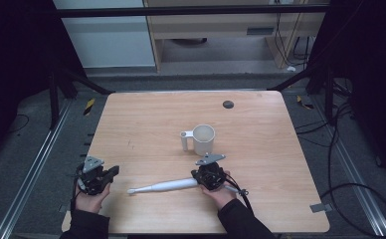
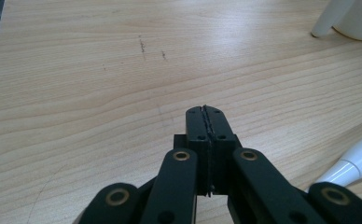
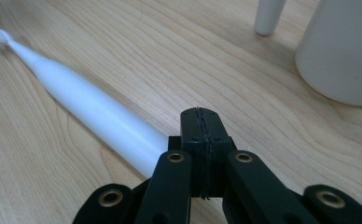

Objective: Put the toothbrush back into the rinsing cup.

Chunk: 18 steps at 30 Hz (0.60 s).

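A white electric toothbrush (image 1: 163, 186) lies flat on the wooden table (image 1: 146, 124), brush head to the left. A white mug (image 1: 203, 139) stands upright behind it, handle to the left. My right gripper (image 1: 208, 172) rests over the toothbrush's thick end, pointing toward the mug. In the right gripper view its jaws (image 3: 200, 111) are shut with nothing between them; the toothbrush (image 3: 90, 107) runs off to their left and the mug (image 3: 347, 51) stands ahead on the right. My left gripper (image 1: 112, 172) sits near the table's front left, shut and empty (image 2: 205, 109), with the toothbrush (image 2: 356, 161) to its right.
A small dark round disc (image 1: 228, 104) sits near the table's far edge. Metal rails and black cables run along the floor on both sides. A light cabinet stands beyond the table.
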Motion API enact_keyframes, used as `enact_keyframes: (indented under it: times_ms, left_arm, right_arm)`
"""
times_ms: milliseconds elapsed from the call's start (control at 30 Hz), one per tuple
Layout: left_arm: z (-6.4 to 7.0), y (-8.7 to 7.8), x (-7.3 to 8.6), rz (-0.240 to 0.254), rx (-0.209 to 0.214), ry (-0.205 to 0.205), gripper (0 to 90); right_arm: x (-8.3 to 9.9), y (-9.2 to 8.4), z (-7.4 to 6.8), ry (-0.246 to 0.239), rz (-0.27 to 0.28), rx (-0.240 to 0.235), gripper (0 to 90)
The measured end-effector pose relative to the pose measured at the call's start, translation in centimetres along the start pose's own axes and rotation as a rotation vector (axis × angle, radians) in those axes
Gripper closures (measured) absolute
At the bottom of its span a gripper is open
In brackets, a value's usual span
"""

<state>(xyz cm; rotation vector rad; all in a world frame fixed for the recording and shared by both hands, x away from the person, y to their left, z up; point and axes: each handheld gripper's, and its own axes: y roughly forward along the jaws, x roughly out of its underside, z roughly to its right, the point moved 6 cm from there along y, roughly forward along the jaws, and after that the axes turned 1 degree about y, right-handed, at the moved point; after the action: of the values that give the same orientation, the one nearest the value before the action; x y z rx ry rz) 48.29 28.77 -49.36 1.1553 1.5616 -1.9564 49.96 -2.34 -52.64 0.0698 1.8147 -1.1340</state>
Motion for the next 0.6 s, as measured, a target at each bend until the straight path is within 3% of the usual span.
enact_keyframes:
  times_ms: [600]
  left_arm:
    - [-0.19,-0.1,0.0,0.001,-0.008,-0.005,89.2]
  right_arm:
    - [0.93,-0.57,-0.64,-0.021,-0.018,-0.015,90.0]
